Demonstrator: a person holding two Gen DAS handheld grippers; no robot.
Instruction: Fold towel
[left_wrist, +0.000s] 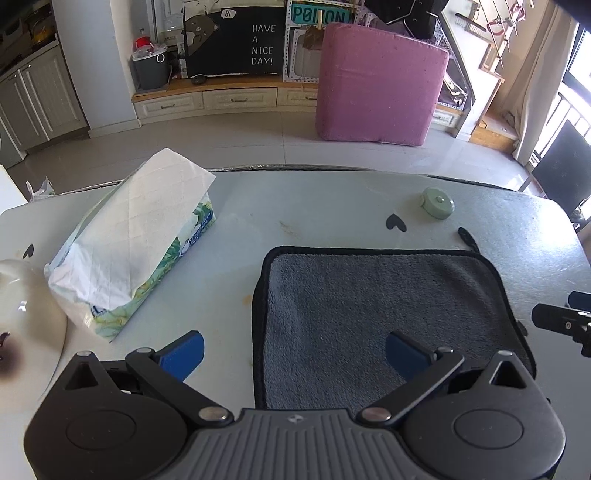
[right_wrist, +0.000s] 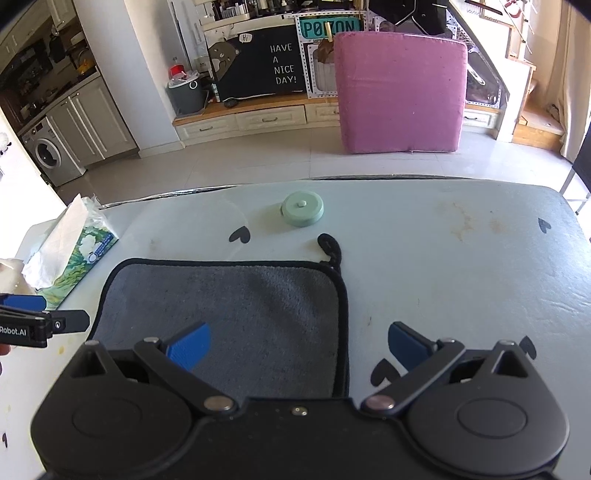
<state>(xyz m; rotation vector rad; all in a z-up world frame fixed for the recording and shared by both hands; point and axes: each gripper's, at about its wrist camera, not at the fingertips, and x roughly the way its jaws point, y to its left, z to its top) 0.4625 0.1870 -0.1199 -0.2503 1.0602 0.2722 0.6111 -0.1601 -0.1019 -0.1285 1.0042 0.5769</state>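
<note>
While both grippers hang above the table (left_wrist: 332, 199), the towel (left_wrist: 369, 314) lies flat in the lower middle of the left wrist view and the lower left of the right wrist view. It is grey and fluffy, with rounded corners and a black bound edge; a black loop (right_wrist: 330, 246) sticks out from its far right corner. The left gripper (left_wrist: 294, 354) is spread wide over the towel's near left edge, gripping nothing. The right gripper (right_wrist: 299, 349) is likewise wide open over the near right edge, holding nothing. A tissue pack (left_wrist: 133, 240) sits left of the towel, and a green disc (right_wrist: 303, 209) lies beyond it.
</note>
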